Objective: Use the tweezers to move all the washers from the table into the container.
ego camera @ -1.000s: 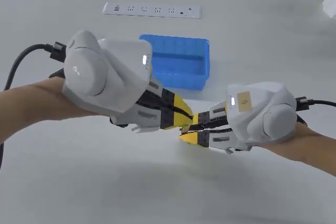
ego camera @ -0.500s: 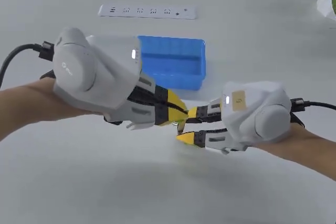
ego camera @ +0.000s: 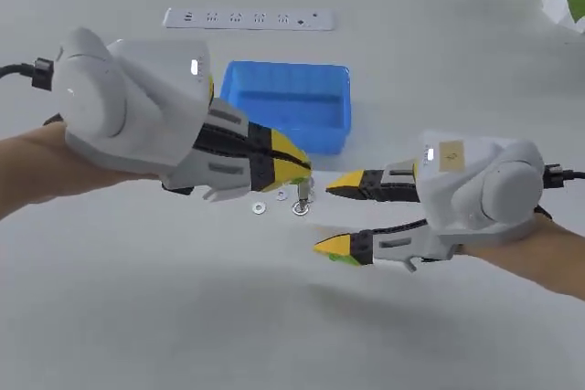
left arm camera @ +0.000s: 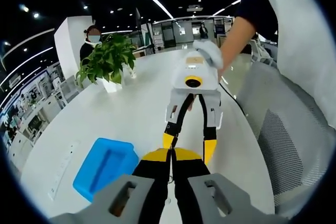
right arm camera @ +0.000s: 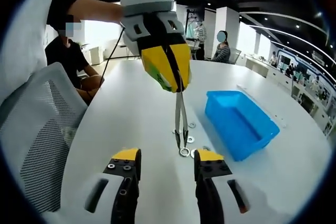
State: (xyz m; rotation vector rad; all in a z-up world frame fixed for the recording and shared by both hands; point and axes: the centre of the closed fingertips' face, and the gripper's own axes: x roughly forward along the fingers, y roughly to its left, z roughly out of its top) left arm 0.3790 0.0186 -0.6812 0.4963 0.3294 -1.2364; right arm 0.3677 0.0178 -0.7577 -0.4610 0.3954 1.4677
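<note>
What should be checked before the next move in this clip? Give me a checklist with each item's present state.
1. Tweezers held: left tongs are shut on the tweezers. Ok.
2. Tips on target: the tweezers point down at a washer. Ok.
3. Washer pinched between the tips: cannot tell.
4. Right tongs out of the way: open, apart from the tweezers. Ok.
5. Container ready: open top, just behind the washers. Ok.
6. All washers moved: at least three lie on the table. Not ok.
</note>
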